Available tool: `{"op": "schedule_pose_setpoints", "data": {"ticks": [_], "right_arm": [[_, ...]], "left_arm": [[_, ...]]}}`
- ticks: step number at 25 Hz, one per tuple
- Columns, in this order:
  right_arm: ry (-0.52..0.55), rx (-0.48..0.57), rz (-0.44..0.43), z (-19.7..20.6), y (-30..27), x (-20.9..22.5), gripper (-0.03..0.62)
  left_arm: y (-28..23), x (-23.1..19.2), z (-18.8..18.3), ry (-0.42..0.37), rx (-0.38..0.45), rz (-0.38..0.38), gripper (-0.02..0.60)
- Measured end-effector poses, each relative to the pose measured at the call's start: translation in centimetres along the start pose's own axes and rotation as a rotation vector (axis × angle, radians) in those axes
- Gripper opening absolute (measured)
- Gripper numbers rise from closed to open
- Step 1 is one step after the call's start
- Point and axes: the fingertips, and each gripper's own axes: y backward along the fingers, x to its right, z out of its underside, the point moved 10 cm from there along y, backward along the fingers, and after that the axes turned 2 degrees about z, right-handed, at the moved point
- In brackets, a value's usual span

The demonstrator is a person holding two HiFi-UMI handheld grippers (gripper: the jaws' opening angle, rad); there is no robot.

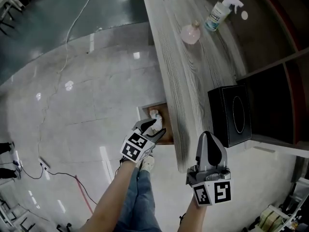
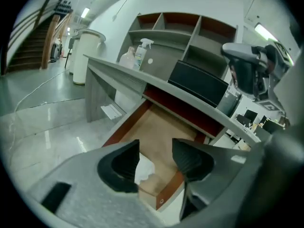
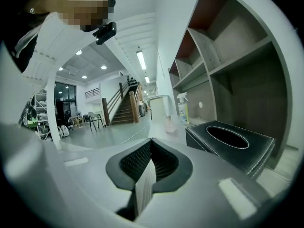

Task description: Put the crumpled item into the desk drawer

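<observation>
Under the grey wood-grain desk top [image 1: 188,71] a brown drawer [image 1: 167,140] stands pulled out. A white crumpled item [image 1: 155,115] lies inside it near the front corner. My left gripper [image 1: 153,128] hangs just over the drawer, tilted down, jaws open. In the left gripper view the crumpled item [image 2: 142,169] shows low between the pads, close to the left pad, on the drawer bottom [image 2: 156,127], with the left gripper [image 2: 156,158] not pressing on it. My right gripper [image 1: 207,137] is held over the desk's front edge, shut and empty; in its own view the right gripper [image 3: 151,148] has its pads together.
A black tissue box [image 1: 231,115] sits on the desk just beyond the right gripper. Further along stand a spray bottle [image 1: 219,11] and a pink bottle [image 1: 190,33]. Shelves rise behind the desk. A cable [image 1: 67,33] trails over the glossy floor. The person's legs are below the grippers.
</observation>
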Motion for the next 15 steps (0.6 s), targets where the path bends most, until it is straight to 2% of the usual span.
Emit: {"op": "schedule_pose_setpoints", "data": {"ticks": [3, 6, 9, 15], "right_arm": [[-0.004, 0.012, 0.003, -0.5, 0.2, 0.3, 0.009], [-0.005, 0.04, 0.003, -2.2, 0.3, 0.3, 0.009], [0.013, 0.078, -0.003, -4.9, 0.5, -0.2, 0.009], [0.053, 0.166, -0.02, -12.1, 1.6, -1.8, 0.009]], "left_arm": [[0.8, 0.2, -0.2, -0.012, 0.01, -0.015, 0.205], [3.9, 0.6, -2.6, -0.032, 0.091, -0.059, 0.172], [8.1, 1.0, -7.1, -0.066, 0.22, -0.112, 0.132], [18.0, 3.7, -18.9, -0.184, 0.504, -0.194, 0.049]]}}
